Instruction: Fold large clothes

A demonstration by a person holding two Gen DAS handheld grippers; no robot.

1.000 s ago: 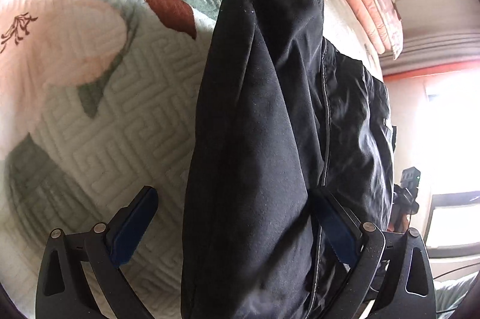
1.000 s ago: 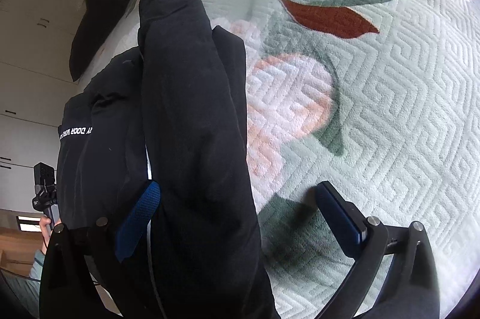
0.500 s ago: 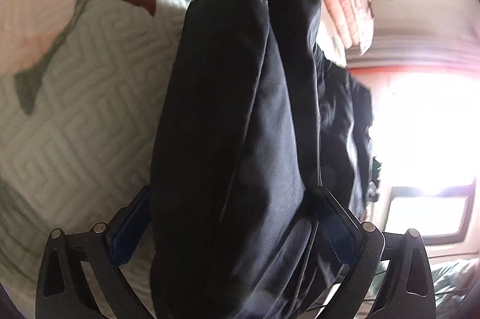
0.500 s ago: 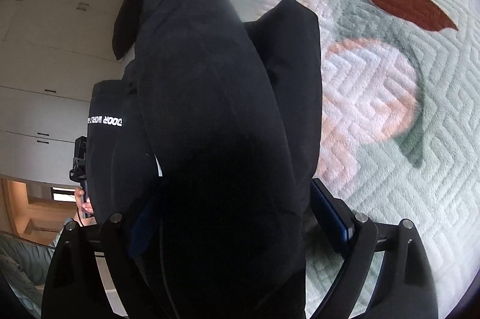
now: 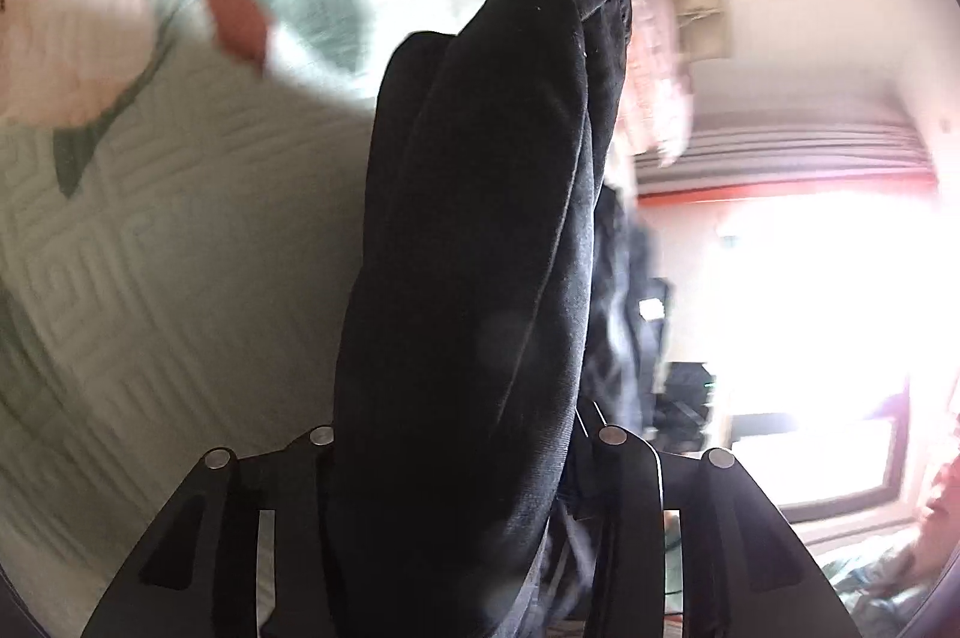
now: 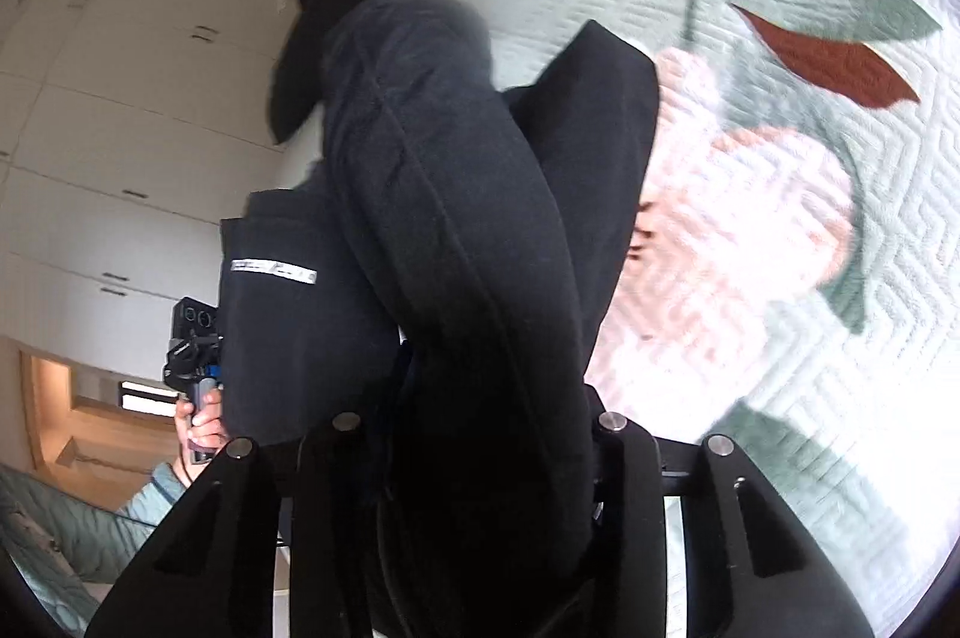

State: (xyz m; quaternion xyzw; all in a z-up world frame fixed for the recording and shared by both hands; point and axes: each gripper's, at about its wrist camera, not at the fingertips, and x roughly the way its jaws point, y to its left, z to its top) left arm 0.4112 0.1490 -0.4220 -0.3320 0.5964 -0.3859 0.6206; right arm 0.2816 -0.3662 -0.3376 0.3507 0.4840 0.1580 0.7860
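A large black garment (image 5: 474,278) hangs bunched lengthwise in front of the left wrist camera, lifted off the quilt. My left gripper (image 5: 462,458) is shut on a thick fold of it; the pads are hidden by cloth. In the right wrist view the same black garment (image 6: 456,230) shows a white printed label (image 6: 273,272) and a folded flap. My right gripper (image 6: 474,434) is shut on its other end. The left gripper (image 6: 195,338), in the person's hand, shows beyond it.
A pale green quilted bedspread (image 5: 150,248) with pink flower and red leaf prints lies under the garment and also fills the right of the right wrist view (image 6: 810,338). Pink folded bedding (image 5: 654,98), a bright window (image 5: 810,308), white wardrobe doors (image 6: 120,128).
Both grippers went from open around the garment to shut on it. The garment has been lifted off the quilt and the views have tilted up toward the room.
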